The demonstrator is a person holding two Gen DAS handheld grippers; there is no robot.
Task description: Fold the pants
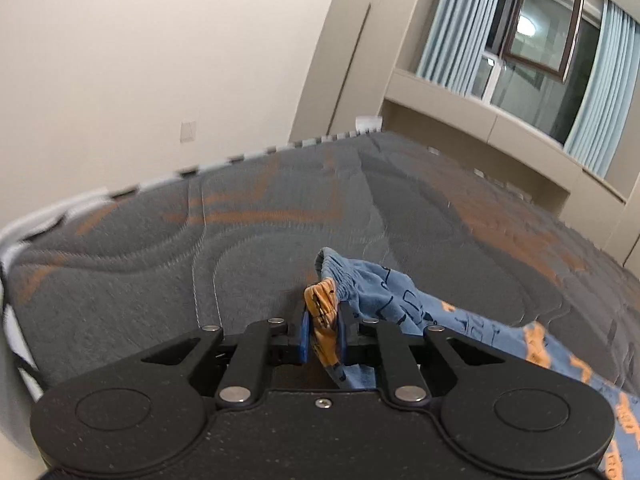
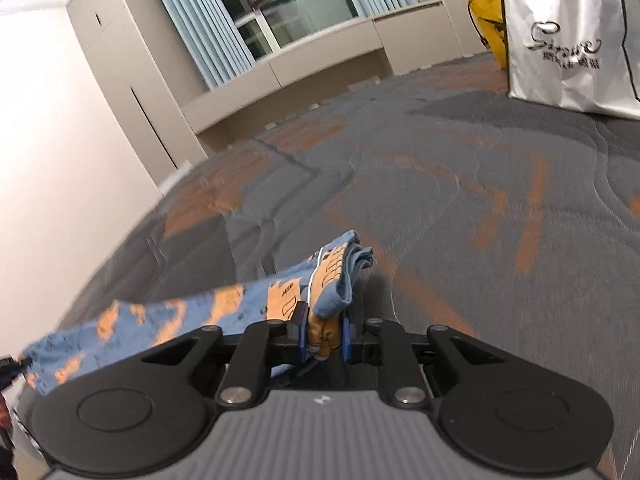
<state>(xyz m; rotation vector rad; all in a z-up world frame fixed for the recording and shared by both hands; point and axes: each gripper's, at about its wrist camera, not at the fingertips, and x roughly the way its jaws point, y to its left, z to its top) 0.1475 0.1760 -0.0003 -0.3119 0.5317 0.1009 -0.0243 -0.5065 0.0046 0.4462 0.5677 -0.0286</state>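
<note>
The pants [image 1: 400, 300] are blue with orange print and are stretched in the air between my two grippers above the bed. My left gripper [image 1: 323, 334] is shut on one bunched end of the pants, and the cloth runs off to the right. My right gripper [image 2: 325, 332] is shut on the other end of the pants [image 2: 192, 316], and the cloth runs off to the left, where the other gripper's tip [image 2: 8, 364] shows at the frame edge. The lower part of the pants is hidden behind the gripper bodies.
A grey mattress with orange pattern [image 1: 240, 232] lies below both grippers. A white shopping bag [image 2: 568, 36] and a yellow bag [image 2: 486, 20] stand at its far right. A wall [image 1: 140, 60], cabinets and a curtained window [image 1: 532, 36] surround the bed.
</note>
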